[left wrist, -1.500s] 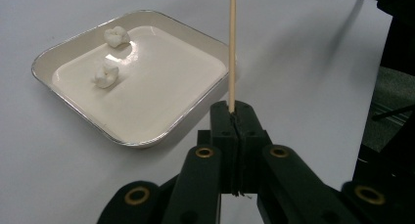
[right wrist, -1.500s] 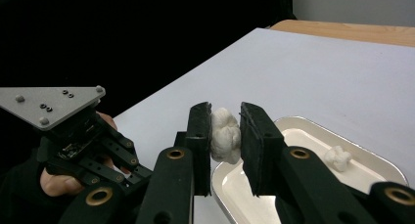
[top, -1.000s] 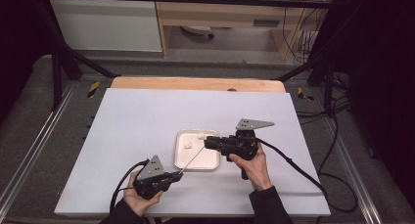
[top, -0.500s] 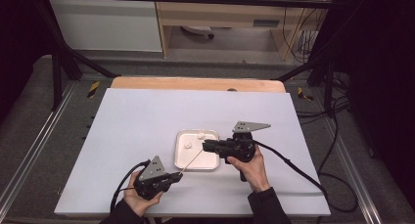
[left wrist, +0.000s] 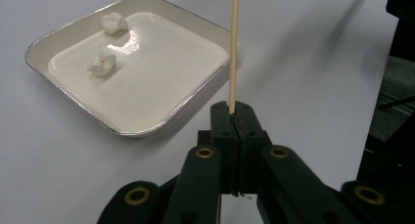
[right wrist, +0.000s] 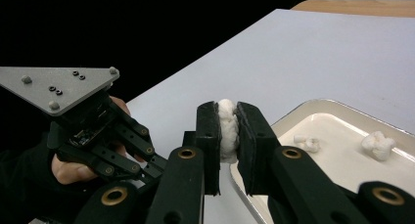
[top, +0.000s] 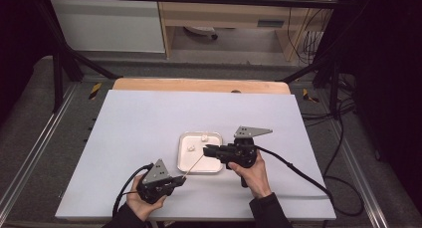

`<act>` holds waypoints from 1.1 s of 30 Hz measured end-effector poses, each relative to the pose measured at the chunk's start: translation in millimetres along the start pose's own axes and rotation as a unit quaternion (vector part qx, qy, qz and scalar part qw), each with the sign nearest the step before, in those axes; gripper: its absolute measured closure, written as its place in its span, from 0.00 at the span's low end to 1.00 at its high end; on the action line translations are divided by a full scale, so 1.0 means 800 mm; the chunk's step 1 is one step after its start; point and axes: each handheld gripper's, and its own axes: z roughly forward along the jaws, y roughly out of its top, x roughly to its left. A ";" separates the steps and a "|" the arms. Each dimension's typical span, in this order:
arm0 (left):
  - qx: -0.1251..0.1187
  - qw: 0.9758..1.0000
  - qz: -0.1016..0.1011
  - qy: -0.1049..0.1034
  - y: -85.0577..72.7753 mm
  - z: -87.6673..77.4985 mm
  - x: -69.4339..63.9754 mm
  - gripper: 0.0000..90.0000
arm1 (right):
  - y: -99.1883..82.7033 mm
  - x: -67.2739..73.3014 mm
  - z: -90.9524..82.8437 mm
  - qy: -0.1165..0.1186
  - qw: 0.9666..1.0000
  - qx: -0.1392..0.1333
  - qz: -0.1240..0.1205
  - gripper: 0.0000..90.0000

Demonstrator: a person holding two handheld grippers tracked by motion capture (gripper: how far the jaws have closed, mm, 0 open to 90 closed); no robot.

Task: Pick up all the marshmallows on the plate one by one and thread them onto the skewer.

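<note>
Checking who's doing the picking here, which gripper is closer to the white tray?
Right. The right gripper reaches over the white tray from its right side, clamping a white lump. The left gripper sits just off the tray's near-left corner, holding a wooden skewer.

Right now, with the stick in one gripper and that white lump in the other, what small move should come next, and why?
Probably bring the lump onto the tip of the skewer. The left gripper is shut on the skewer, which points at the tray, and the right gripper pinches the lump just above the tray, near the tip. Two more lumps lie in the tray.
</note>
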 end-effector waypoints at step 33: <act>-0.014 0.999 0.019 0.021 0.006 -0.005 -0.008 0.99 | -0.010 0.011 0.004 0.028 1.000 -0.009 0.001 0.91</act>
